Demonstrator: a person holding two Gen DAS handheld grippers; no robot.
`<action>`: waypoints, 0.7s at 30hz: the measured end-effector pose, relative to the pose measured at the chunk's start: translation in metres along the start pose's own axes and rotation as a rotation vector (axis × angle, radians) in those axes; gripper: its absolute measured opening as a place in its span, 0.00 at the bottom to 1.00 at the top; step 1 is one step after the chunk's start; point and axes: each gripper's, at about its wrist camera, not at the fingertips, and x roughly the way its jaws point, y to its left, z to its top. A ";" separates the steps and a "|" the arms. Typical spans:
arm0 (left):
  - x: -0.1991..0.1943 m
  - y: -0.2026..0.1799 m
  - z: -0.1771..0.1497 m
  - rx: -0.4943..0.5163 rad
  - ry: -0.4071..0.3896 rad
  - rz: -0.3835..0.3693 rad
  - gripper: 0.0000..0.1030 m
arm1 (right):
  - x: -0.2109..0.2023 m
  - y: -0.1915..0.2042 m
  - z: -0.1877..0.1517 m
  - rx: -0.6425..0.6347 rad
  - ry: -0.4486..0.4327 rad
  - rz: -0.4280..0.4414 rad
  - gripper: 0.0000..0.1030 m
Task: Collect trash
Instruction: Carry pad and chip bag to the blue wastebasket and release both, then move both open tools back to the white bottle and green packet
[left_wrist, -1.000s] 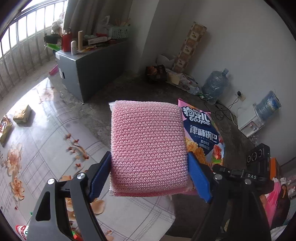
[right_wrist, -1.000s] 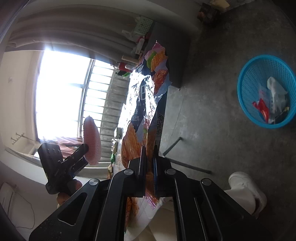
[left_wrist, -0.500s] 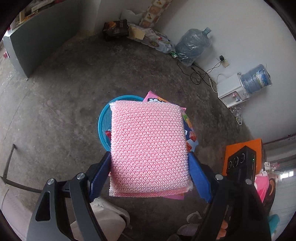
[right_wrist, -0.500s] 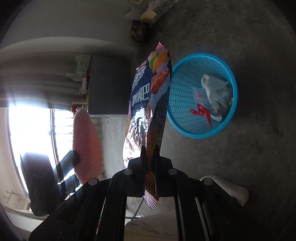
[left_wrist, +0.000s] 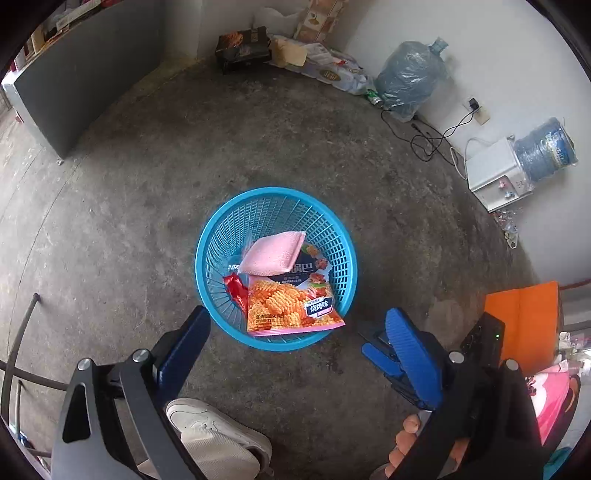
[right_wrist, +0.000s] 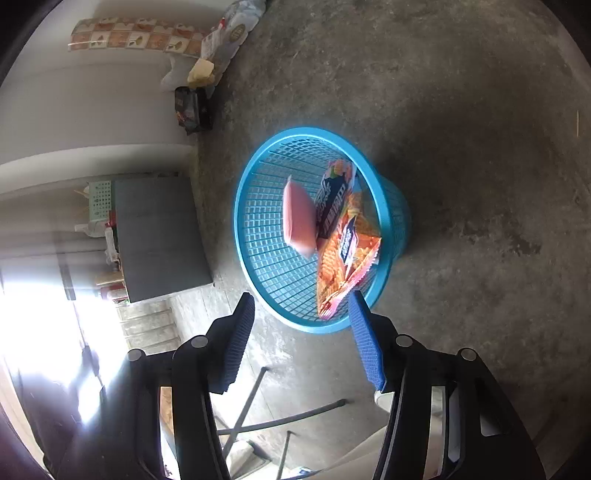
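Note:
A blue plastic basket (left_wrist: 216, 236) stands on the concrete floor; it also shows in the right wrist view (right_wrist: 258, 258). Inside it lie a pink knitted sponge (left_wrist: 271, 254) (right_wrist: 297, 218), an orange and dark snack bag (left_wrist: 288, 302) (right_wrist: 345, 254) that leans over the near rim, and a red wrapper (left_wrist: 236, 290). My left gripper (left_wrist: 295, 325) is open and empty above the basket's near side. My right gripper (right_wrist: 301, 314) is open and empty just above the basket rim. The right gripper also shows in the left wrist view (left_wrist: 402, 354).
A grey cabinet (left_wrist: 74, 85) stands at the far left. Water jugs (left_wrist: 410, 77), a dispenser (left_wrist: 495, 173), cables and boxes line the far wall. An orange box (left_wrist: 524, 317) is at the right. My white shoe (left_wrist: 214, 435) and a metal frame (left_wrist: 18, 343) are near.
Both grippers have opened. The pink sponge left my left gripper and the snack bag left my right gripper; both now lie in the blue basket.

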 end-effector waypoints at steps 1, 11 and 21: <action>-0.007 -0.002 -0.001 0.012 -0.014 0.002 0.91 | -0.004 -0.003 -0.001 -0.014 -0.005 -0.006 0.51; -0.103 -0.025 -0.029 0.073 -0.145 -0.025 0.91 | -0.057 0.009 -0.015 -0.148 -0.037 -0.008 0.55; -0.233 0.000 -0.104 0.065 -0.352 0.042 0.91 | -0.104 0.102 -0.087 -0.594 -0.043 0.029 0.68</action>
